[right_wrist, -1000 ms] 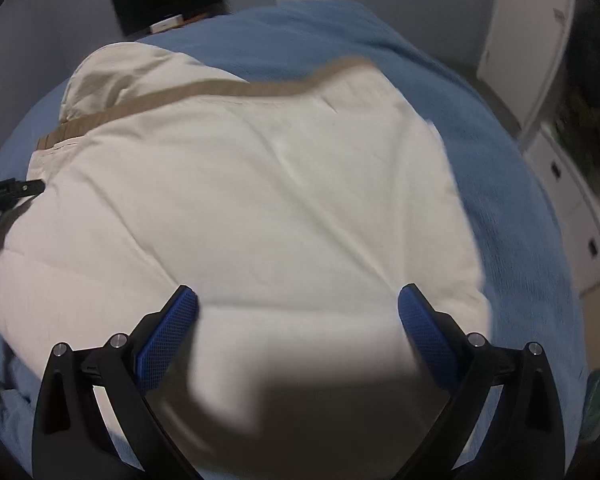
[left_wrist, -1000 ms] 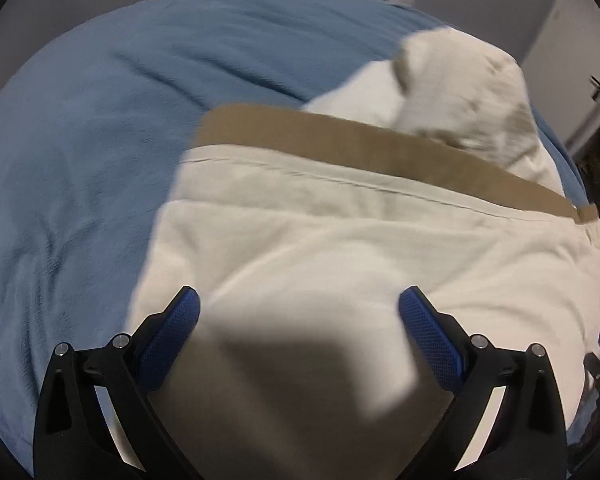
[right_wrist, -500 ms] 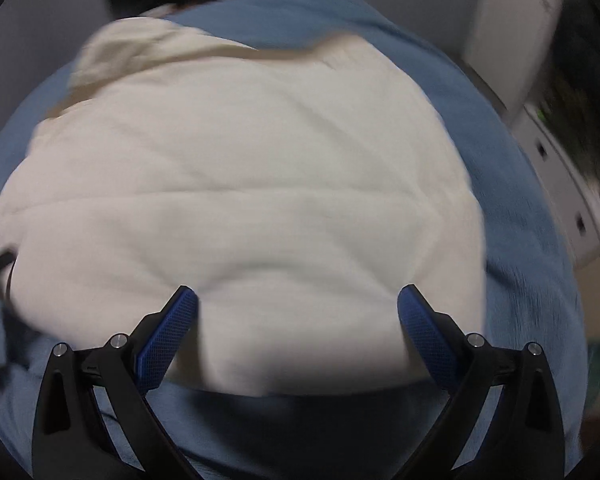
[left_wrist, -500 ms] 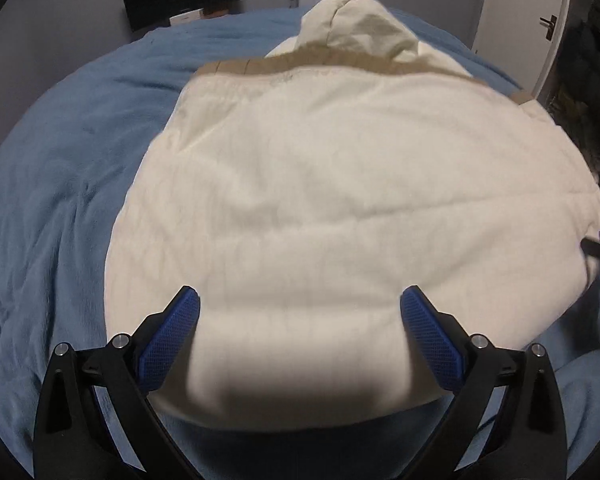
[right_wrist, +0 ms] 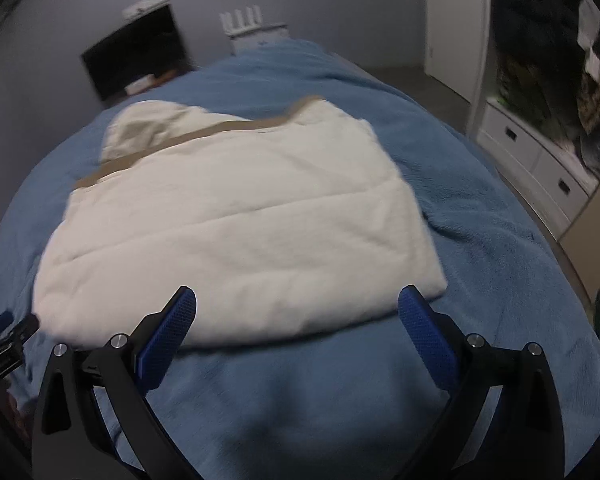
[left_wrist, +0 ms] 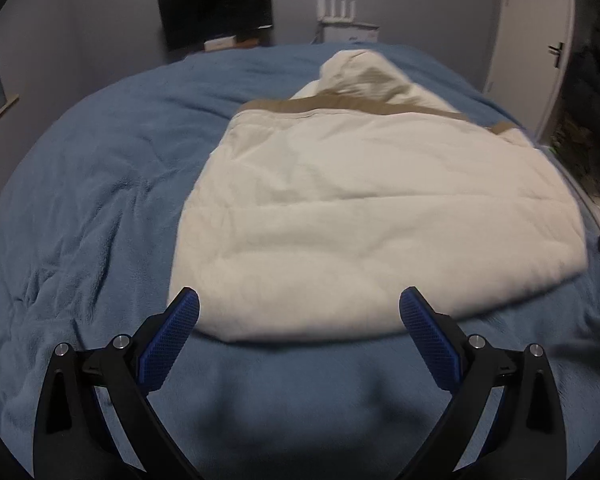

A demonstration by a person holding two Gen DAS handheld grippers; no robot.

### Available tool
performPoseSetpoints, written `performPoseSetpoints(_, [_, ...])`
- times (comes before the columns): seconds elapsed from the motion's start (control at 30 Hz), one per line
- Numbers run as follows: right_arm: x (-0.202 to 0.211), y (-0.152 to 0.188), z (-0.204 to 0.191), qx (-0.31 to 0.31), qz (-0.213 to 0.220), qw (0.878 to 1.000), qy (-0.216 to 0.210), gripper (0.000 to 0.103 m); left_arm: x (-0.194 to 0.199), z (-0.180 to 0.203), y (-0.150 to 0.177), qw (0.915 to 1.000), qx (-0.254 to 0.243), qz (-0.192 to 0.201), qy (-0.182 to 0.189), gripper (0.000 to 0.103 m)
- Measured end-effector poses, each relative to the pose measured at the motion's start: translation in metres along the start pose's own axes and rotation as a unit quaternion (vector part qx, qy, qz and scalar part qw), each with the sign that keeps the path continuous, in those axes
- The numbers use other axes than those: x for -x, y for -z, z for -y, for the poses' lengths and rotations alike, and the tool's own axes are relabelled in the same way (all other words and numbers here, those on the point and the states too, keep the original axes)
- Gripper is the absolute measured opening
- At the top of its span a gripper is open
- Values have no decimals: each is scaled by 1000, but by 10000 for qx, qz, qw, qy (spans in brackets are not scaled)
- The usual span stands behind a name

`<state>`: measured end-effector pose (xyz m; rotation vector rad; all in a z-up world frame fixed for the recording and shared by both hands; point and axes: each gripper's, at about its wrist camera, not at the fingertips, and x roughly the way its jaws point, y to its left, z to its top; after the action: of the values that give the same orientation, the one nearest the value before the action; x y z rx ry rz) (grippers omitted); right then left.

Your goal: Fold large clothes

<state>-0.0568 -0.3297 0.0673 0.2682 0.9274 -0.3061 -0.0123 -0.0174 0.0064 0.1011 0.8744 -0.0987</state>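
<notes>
On the blue blanket (left_wrist: 100, 200), at twelve o'clock from both grippers, lies a folded cream jacket (left_wrist: 372, 208); left gripper (left_wrist: 299, 312) and right gripper (right_wrist: 297, 310) gape wide, empty.

No readable text, label, brand, number or sign in either view.
</notes>
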Motion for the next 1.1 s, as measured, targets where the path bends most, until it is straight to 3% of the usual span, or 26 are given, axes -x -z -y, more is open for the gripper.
performPoseSetpoints(0.23, [36,59,-43,412,17,9990,-162,96,39,7,37,9997,113,51,228,97])
performPoseSetpoints(0.43, [35,99,-56,766,-52,9970,132,96,44,13,66,9996,109,-73,236,97])
performPoseSetpoints(0.67, [30,104,-56,806,327,9958,287,96,42,29,77,9991,-354,124,201,97])
performPoseSetpoints(0.8, [24,105,-60,916,408,9945,301,96,27,36,77,9989,-465,-68,-6,97])
performPoseSetpoints(1.1, [21,103,-57,799,358,9959,217,96,27,30,75,9994,-320,18,140,97])
